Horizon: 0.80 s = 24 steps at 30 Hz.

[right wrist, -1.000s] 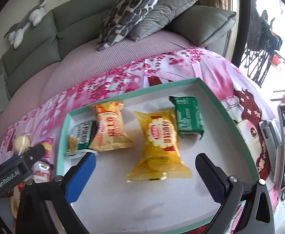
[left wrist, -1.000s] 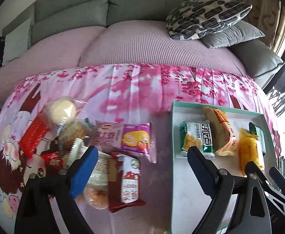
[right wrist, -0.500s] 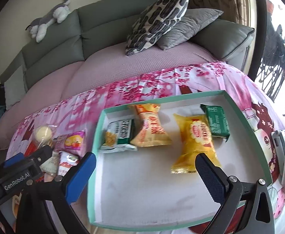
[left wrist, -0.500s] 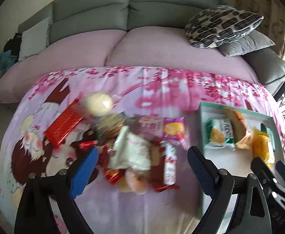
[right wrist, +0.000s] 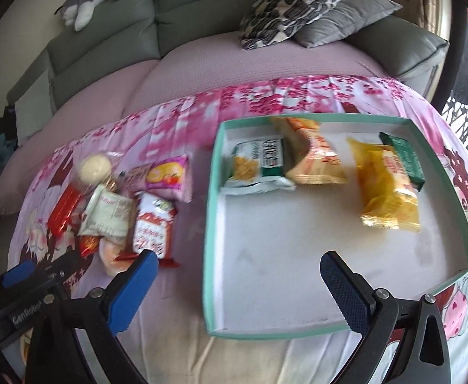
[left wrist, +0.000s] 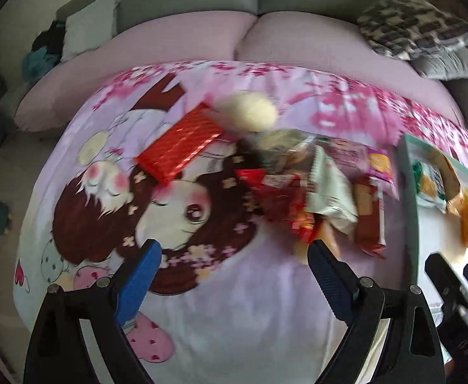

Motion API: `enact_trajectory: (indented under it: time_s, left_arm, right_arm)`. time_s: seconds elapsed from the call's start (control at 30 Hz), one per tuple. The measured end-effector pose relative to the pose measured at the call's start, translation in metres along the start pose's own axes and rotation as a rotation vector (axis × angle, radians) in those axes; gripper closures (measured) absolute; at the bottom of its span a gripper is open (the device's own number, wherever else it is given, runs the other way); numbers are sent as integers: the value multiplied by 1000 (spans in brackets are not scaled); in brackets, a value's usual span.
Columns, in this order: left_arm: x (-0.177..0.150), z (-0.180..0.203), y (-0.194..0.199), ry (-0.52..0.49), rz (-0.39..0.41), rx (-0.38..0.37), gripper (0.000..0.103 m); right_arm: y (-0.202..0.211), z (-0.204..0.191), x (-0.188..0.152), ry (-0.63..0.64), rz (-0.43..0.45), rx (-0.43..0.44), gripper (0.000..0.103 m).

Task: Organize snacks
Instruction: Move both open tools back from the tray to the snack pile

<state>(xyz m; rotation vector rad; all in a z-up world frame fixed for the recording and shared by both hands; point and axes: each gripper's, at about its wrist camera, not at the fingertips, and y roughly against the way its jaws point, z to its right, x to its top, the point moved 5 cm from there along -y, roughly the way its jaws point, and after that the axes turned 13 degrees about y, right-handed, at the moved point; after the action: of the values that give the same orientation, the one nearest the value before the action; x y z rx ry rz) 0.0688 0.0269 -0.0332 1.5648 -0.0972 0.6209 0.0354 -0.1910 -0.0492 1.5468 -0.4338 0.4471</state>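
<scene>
Right now I am holding my left gripper (left wrist: 232, 257) wide, empty, over the pink cartoon-print cloth (left wrist: 234, 304). My right gripper (right wrist: 238, 262) is gaping wide, empty, above the shallow teal-rimmed white tray (right wrist: 209, 224).

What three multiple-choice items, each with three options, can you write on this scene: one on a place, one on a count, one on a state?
1. Where does the round pale bun lie?
A. in the tray
B. on the cloth, left of the tray
C. on the sofa

2. How many packets lie in the teal tray?
A. two
B. four
C. six

3. How is the right gripper?
A. open, empty
B. shut on a packet
C. out of view

Key: 1 B, it lies in the pile outside the tray; 2 B, four show inside the rim; 3 A, its fingers stand apart, nothing between.
</scene>
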Motion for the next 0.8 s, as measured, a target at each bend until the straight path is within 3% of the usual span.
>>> enact_trajectory:
  time_s: [0.37, 0.8]
  left_arm:
    - [17, -38, -12, 79, -31, -17, 10]
    - [31, -50, -28, 139, -70, -70, 10]
  right_arm:
    - [-17, -56, -7, 75, -58, 27, 1]
    - [-38, -73, 2, 106, -63, 19, 1]
